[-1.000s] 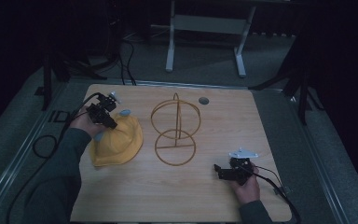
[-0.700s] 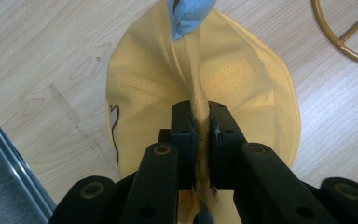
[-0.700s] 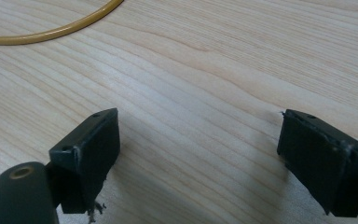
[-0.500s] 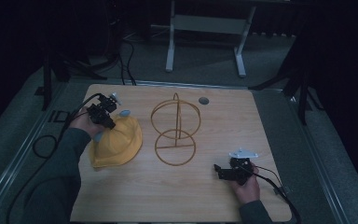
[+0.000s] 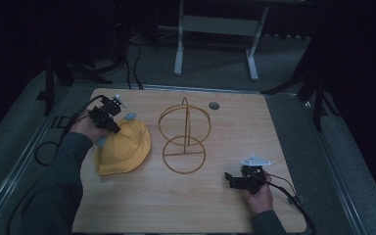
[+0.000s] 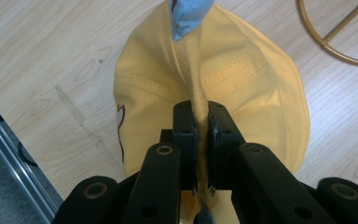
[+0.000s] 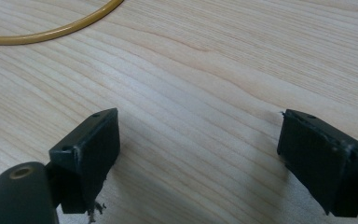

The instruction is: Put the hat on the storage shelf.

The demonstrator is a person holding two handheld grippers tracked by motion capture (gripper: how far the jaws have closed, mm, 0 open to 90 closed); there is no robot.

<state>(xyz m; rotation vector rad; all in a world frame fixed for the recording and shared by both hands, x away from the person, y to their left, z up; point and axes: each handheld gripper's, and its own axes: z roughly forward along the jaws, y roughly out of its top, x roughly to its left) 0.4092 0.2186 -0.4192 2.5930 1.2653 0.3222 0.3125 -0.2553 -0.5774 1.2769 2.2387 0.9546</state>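
Grasp step: left gripper (image 5: 111,123) fingers (image 6: 186,135) have just clenched on a fold of the yellow cap (image 5: 123,148) left of the wire stand (image 5: 184,138), right gripper (image 5: 236,179) released; next lift toward stand.

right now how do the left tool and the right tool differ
The left tool is shut, its jaws pinching a fold of the yellow cap; the right tool stands wide open with nothing but bare table between its jaws. In the high view the left tool is at the cap's far edge, while the right tool sits near the front, apart from the gold wire stand. Both are black and hand-held.
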